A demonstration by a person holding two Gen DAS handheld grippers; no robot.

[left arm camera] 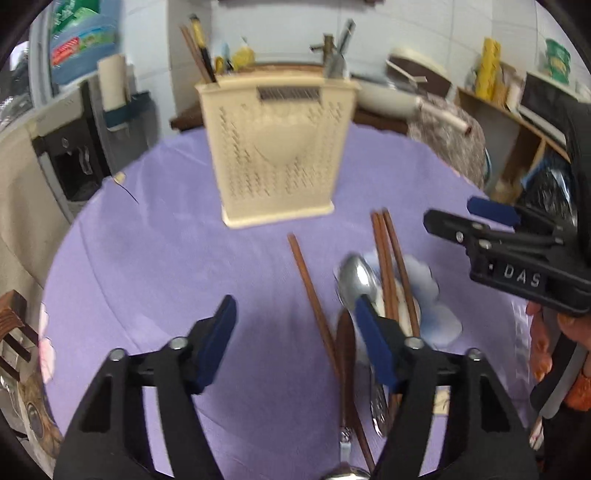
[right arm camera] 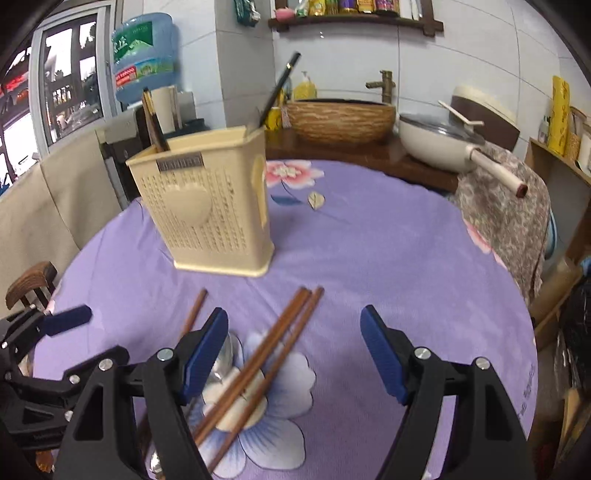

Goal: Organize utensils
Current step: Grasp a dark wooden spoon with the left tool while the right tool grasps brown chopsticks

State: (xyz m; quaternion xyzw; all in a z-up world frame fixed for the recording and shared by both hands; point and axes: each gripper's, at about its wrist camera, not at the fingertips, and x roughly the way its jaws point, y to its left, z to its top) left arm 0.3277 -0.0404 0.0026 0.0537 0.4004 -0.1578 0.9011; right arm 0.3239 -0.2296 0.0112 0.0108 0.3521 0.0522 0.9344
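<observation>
- Holder [right arm camera: 207,206] already has some utensils standing in it
- In front of holder: chopsticks [right arm camera: 266,354] and spoon [left arm camera: 356,282] lie loose on counter [right arm camera: 388,258]; unsorted
- Left gripper [left arm camera: 295,339] and right gripper [right arm camera: 295,350]: jaws released, empty

1. White tiled wall [right arm camera: 461,55] with a dark wooden shelf [right arm camera: 354,20] of bottles
2. Window [right arm camera: 70,85] at left, daylight outside
3. Round surface under a purple floral cloth [right arm camera: 388,258]
4. Brown basin [right arm camera: 341,118] and brass tap [right arm camera: 384,83] behind
</observation>
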